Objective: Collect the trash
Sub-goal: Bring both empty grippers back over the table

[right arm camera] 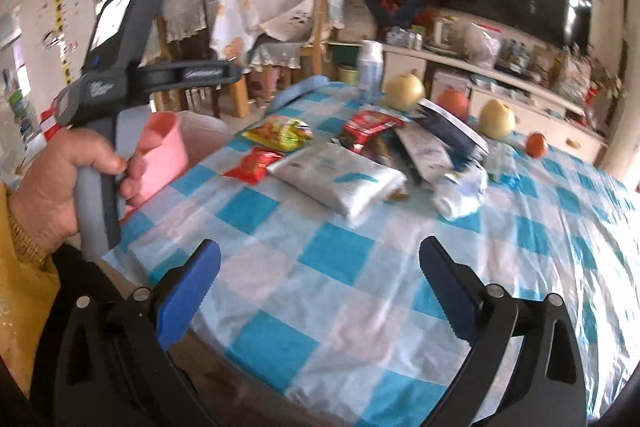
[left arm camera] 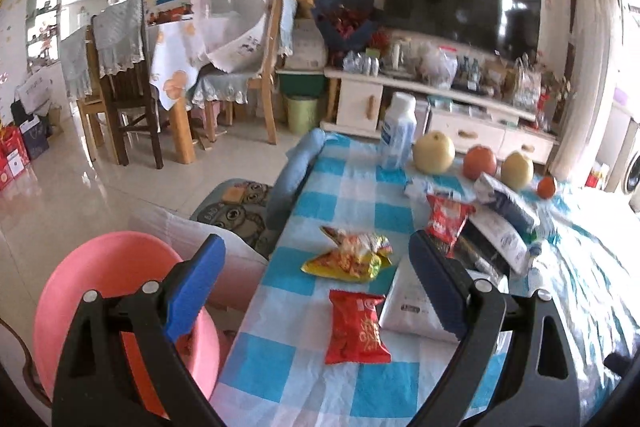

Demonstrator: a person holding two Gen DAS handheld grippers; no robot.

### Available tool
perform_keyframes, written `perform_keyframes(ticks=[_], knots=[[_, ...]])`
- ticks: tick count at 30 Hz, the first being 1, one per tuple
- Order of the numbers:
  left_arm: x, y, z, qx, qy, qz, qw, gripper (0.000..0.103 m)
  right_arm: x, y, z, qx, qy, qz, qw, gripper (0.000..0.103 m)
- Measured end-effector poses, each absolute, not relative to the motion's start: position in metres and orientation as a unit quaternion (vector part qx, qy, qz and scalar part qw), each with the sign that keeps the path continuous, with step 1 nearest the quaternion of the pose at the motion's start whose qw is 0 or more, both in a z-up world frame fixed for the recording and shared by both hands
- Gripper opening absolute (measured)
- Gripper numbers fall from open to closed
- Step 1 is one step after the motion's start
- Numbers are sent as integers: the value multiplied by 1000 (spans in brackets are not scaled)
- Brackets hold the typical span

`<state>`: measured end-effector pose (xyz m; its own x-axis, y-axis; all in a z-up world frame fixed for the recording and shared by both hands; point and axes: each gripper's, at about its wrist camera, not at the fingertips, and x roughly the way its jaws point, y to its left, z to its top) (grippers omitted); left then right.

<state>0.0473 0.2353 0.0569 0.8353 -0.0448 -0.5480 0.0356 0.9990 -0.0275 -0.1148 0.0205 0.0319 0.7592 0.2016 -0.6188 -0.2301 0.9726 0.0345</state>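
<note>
Left wrist view: left tongs [left arm camera: 316, 291] spread wide, empty, above the surface [left arm camera: 280, 379].
Trash: red wrapper [left arm camera: 356, 327] at 6 o'clock between the fingers; yellow wrapper [left arm camera: 348, 257] just beyond.
Advice: I'd lower straight over the red wrapper and pinch its crumpled middle.
Container: pink bin [left arm camera: 108, 291] at 8 o'clock beside the surface; contents unclear.
Right wrist view: right tongs [right arm camera: 320, 291] spread, empty; trash pile [right arm camera: 400, 155] at 12 o'clock; left hand [right arm camera: 68, 183] at 9.
</note>
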Motion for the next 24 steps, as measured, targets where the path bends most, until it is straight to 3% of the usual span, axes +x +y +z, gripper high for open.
perform_keyframes(ticks=[17,24], knots=[[71,153,22,-3,368,-133,920,93,-78,-102,31,106,360,26,926,98],[84,143,-11,-77,472,-107,872,93,-54,-147,34,105,352,-16,930,98]])
